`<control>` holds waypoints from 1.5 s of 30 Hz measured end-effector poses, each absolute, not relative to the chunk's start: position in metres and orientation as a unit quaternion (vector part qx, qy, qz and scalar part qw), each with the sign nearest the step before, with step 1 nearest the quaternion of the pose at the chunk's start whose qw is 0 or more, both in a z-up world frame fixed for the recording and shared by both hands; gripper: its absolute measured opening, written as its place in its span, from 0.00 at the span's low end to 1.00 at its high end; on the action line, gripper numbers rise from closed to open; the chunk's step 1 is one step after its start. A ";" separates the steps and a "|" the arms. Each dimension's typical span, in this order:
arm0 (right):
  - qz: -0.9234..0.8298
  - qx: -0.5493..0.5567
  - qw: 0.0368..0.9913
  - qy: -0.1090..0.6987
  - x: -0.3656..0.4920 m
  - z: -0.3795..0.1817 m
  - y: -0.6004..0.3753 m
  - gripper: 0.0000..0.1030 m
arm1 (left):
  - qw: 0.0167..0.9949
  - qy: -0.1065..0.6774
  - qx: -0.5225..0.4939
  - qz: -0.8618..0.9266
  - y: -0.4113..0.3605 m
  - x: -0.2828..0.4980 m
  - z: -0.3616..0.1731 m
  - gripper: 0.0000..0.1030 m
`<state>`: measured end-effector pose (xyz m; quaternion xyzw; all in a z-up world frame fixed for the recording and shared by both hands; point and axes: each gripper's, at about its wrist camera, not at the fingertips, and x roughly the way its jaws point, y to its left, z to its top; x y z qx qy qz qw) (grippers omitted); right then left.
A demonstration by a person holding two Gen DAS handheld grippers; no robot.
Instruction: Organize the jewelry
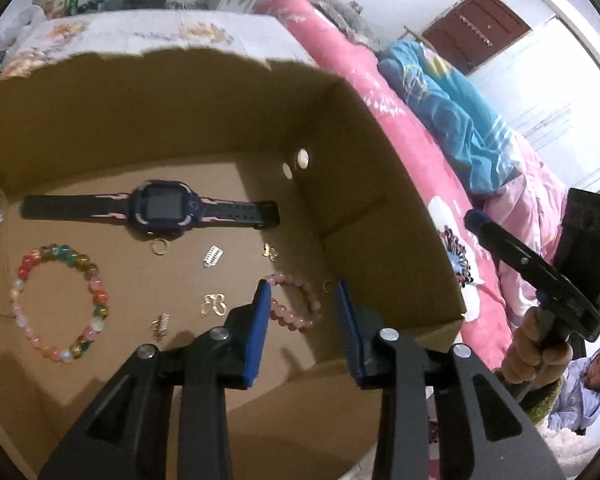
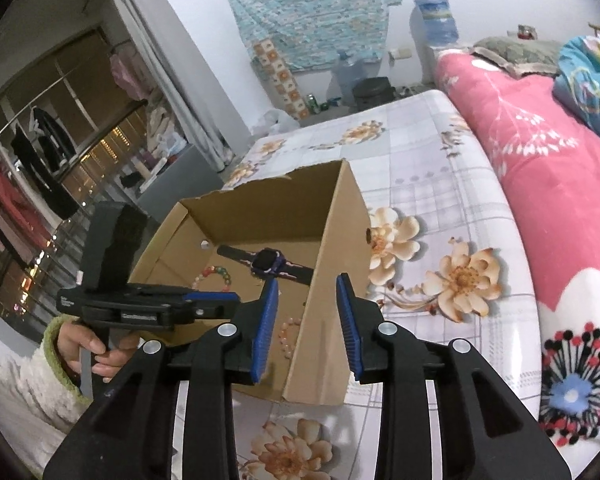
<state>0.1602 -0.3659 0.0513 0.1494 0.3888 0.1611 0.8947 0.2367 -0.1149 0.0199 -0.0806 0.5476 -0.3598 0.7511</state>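
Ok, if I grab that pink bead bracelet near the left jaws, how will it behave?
Probably floppy: the pink bead bracelet looks like round beads on a string, so it should sag from the pinch point. The smooth beads may slip or roll between the pads. It looks light, so a push would likely slide it across the cardboard box floor.

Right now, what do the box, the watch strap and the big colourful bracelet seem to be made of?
Box: plain brown cardboard, matt, with a torn top edge.
Watch strap: dark, dull and flexible-looking, probably rubber or silicone.
Bracelet: round glossy see-through beads, glass or plastic; I cannot tell which.
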 end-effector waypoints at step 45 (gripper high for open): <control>0.128 0.233 0.837 0.478 0.072 0.007 -0.353 0.51 | 0.839 0.475 -0.127 -0.233 0.015 0.101 0.013 0.87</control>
